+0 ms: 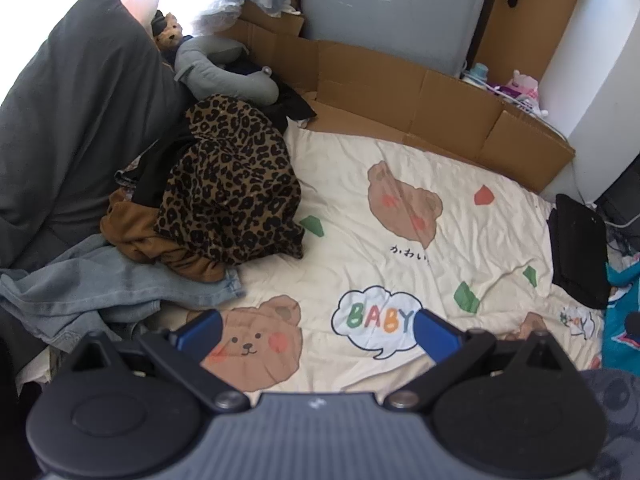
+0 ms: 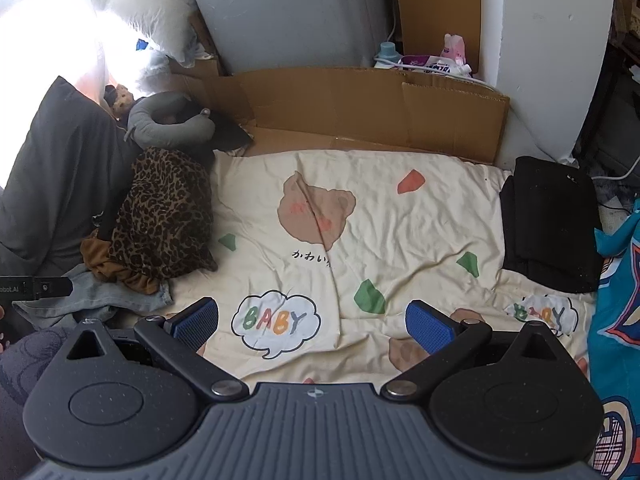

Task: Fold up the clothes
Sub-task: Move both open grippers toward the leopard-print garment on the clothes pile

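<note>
Both tools hover above a bed spread with a cream sheet (image 2: 400, 216) printed with bear faces and a "BABY" speech bubble. The left tool (image 1: 316, 326) has its two blue pads spread wide with nothing between them; below it lie a printed bear face and the speech bubble. The right tool (image 2: 312, 322) is likewise spread wide and holds nothing.

The clothes to fold sit in a heap at the left side of the bed. A leopard-print garment (image 1: 232, 184) lies on top, draped over a brown garment (image 1: 136, 236), and pale blue jeans (image 1: 100, 288) spread out at the near edge of the heap, close to the left tool's left pad. A dark grey pillow (image 1: 76, 120) leans behind the heap, and a grey neck pillow (image 1: 216, 68) rests at its far end.

On the right edge of the bed a folded black garment (image 2: 552, 224) lies flat, well apart from the heap. Flattened cardboard (image 2: 360, 108) stands along the far side of the bed.
</note>
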A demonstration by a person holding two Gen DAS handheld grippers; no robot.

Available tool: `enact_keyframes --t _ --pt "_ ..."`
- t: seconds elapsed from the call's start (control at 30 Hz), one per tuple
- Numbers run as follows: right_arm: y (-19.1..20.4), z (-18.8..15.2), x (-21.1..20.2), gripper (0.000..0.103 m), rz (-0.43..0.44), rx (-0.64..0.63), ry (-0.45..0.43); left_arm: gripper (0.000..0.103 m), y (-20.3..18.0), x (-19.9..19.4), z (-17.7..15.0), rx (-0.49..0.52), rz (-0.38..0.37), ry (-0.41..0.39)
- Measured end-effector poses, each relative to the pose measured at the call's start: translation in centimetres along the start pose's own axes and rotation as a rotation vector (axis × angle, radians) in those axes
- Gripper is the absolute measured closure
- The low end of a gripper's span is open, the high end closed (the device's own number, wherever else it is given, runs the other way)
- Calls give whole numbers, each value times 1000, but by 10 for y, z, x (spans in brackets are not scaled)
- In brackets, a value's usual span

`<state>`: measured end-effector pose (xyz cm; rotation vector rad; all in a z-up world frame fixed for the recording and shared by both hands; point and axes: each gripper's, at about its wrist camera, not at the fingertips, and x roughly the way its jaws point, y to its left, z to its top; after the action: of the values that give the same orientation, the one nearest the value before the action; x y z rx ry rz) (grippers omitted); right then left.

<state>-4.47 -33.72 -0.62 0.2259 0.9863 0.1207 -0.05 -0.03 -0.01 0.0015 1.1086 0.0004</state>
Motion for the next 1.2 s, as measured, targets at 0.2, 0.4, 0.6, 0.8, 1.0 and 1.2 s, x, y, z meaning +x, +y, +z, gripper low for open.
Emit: enact_keyframes --t 0.2,0.4,0.6,0.8,1.0,1.2 --pt "-3 1 -5 0 19 20 -1 0 -5 -3 -8 18 15 -35" --pt "2 2 -2 0 -1 8 -3 0 0 -5 -1 8 4 -7" --pt "3 1 -2 0 -4 0 -4 0 6 -9 -4 -4 8 -6" --pt "4 0 -2 0 -12 -8 -6 0 11 -15 -5 -7 17 -14" --pt "3 -1 -3 0 -16 -7 -9 0 13 -16 -6 -14 18 -13" --pt "5 1 -3 0 -15 -12 -11 0 17 -16 -7 -20 24 -9"
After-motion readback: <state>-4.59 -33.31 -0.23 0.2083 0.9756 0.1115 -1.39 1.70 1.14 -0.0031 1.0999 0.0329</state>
